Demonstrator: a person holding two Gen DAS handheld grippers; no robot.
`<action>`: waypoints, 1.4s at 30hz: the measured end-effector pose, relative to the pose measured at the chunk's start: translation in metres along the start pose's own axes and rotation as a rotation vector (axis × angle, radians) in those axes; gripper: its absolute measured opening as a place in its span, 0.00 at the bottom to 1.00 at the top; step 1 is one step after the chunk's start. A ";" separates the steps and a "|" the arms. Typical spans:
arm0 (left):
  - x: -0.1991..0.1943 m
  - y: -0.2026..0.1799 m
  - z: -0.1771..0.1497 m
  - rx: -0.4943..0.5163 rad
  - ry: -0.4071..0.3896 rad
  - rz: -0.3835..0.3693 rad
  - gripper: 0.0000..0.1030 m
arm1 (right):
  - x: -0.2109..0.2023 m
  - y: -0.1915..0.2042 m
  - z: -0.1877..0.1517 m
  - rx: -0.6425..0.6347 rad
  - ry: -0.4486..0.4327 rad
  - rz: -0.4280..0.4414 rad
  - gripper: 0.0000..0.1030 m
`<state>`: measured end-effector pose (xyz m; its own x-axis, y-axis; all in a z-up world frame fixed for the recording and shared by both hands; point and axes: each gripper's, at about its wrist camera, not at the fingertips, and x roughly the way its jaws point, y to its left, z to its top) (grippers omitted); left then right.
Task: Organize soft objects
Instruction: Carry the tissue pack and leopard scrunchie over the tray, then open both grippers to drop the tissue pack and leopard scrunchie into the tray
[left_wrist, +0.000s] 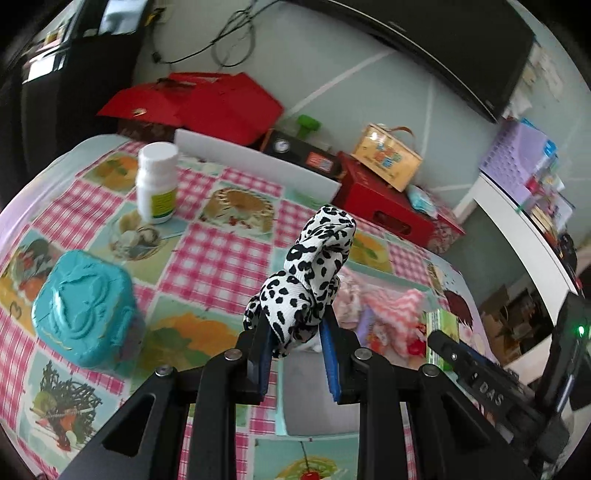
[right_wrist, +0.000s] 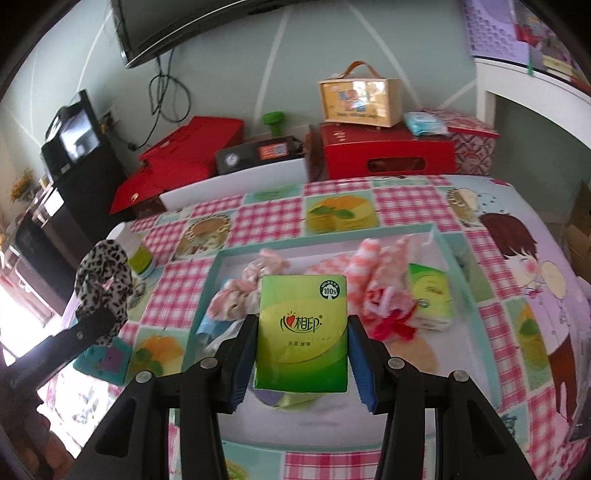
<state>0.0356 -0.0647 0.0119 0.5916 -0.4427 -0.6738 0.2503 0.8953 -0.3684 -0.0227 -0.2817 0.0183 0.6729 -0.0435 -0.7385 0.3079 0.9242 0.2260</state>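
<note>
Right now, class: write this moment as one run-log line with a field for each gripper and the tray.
left gripper: shut on spotted scrunchie, lifted | right gripper: shut on green tissue pack | tray: holds pink cloths, another tissue pack

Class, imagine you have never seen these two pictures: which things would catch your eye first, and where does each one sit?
First comes the black-and-white spotted scrunchie, pinched in the left gripper above the checked tablecloth. Next is the bright green tissue pack, clamped in the right gripper over a shallow tray of pink cloths. A teal box sits on the table at the left of the left wrist view.
</note>
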 end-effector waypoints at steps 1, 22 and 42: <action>0.000 -0.002 -0.001 0.008 0.002 -0.006 0.24 | 0.000 -0.003 0.000 0.005 0.001 -0.011 0.48; 0.034 -0.039 -0.031 0.123 0.184 -0.046 0.25 | 0.006 -0.037 -0.003 0.081 0.059 -0.110 0.48; 0.070 -0.024 -0.058 0.061 0.402 0.019 0.26 | 0.056 -0.013 -0.033 -0.039 0.283 -0.071 0.49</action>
<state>0.0267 -0.1200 -0.0640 0.2531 -0.3992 -0.8812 0.2944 0.8995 -0.3229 -0.0116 -0.2839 -0.0469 0.4344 -0.0059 -0.9007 0.3179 0.9367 0.1471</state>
